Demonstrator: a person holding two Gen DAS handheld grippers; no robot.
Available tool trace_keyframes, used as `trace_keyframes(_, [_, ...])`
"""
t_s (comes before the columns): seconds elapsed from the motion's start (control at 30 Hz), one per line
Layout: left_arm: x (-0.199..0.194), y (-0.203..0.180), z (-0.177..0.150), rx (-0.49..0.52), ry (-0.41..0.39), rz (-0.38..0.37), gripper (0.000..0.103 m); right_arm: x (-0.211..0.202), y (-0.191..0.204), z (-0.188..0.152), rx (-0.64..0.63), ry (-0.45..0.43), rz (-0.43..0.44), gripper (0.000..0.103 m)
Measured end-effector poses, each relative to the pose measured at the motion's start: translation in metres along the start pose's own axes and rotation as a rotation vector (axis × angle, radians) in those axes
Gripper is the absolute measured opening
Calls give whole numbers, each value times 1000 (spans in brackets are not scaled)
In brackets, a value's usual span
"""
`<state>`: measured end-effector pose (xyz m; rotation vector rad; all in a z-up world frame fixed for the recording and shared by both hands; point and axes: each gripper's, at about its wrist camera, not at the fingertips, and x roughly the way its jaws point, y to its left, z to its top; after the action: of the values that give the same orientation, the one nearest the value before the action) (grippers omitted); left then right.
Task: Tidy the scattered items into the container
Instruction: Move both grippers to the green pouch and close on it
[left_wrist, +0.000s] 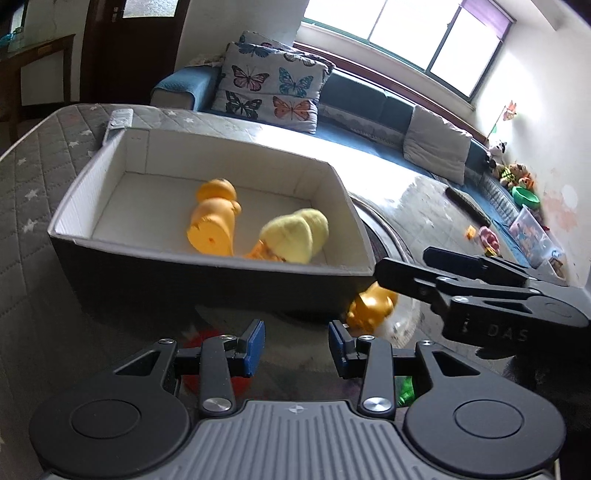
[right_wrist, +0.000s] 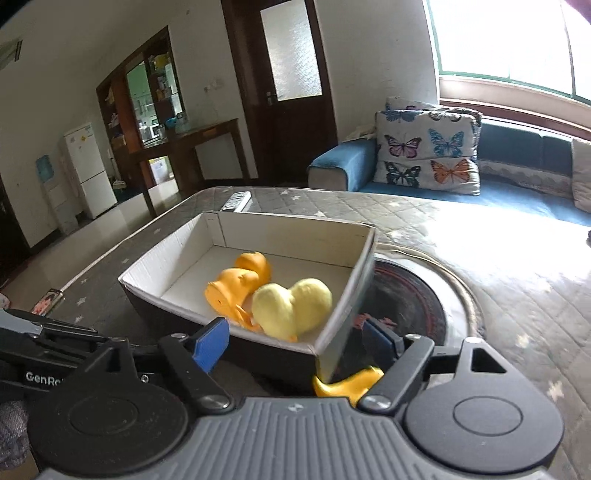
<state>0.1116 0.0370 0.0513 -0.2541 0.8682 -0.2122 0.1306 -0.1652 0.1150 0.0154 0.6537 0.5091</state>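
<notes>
Inside box (left_wrist: 92, 199), orange duck (left_wrist: 216, 218), yellow plush (left_wrist: 295, 234)

The box (left_wrist: 207, 273) is dark grey outside and white inside, holding an orange rubber duck (left_wrist: 214, 218) and a pale yellow plush chick (left_wrist: 295, 236), on a grey quilted cover (left_wrist: 33, 162) with white stars, behind it a white cushion (left_wrist: 269, 85) printed with coloured butterflies on a blue sofa (right_wrist: 343, 155).

We see the box (right_wrist: 184, 254) open-topped; inside, the left half lies bare, two toy ducks (right_wrist: 269, 295) crowd its right.
</notes>
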Motion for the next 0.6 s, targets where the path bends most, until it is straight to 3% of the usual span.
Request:
trace_keyframes(0.27, [5,-14,-25,6,38,-21,40,-32,-8,-32,-7,-4,-38,82])
trace_keyframes(0.6, [8,-32,-46,34,67,-41,40,-54,-8,-82,-33,55,-70,82])
